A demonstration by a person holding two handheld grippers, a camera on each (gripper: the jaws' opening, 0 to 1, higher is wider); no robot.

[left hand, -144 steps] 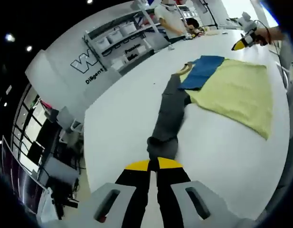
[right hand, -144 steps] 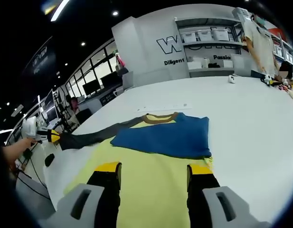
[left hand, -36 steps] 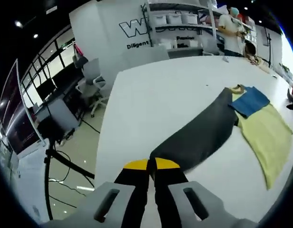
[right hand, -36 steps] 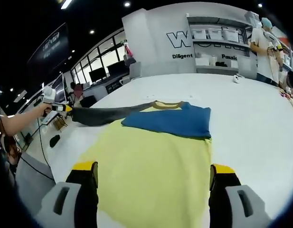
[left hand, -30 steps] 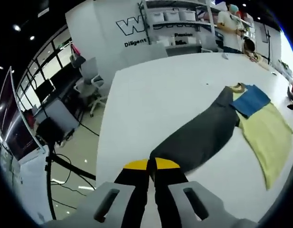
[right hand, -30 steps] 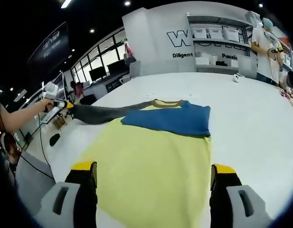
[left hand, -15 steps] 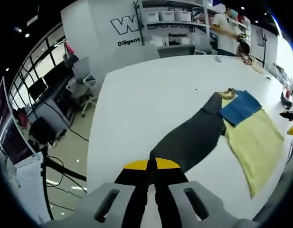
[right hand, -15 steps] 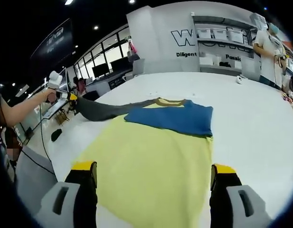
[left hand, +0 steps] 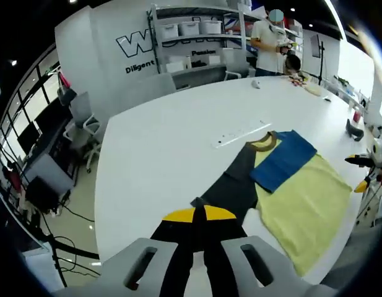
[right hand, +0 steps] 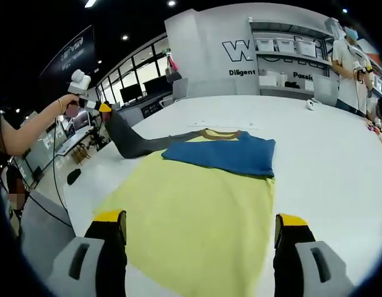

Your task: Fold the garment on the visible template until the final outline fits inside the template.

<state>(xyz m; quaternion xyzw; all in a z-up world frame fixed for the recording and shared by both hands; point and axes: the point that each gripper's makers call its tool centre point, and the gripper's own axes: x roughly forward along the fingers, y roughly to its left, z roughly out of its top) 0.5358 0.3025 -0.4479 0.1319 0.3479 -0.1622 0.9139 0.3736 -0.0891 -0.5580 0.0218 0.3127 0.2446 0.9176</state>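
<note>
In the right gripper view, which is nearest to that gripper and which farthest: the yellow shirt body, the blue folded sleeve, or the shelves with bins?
1. Yellow shirt body, between the open right gripper's jaws.
2. Blue folded sleeve, mid-table beyond.
3. Shelves with bins, against the back wall.

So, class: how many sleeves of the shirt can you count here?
2: the grey sleeve, lifted by the left hand-held gripper, and the blue sleeve, folded flat across the chest.

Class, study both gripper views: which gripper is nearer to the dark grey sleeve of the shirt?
Left. The left gripper is shut on the dark grey sleeve, lifting its end off the table. The right gripper hangs open over the yellow body, away from that sleeve.
</note>
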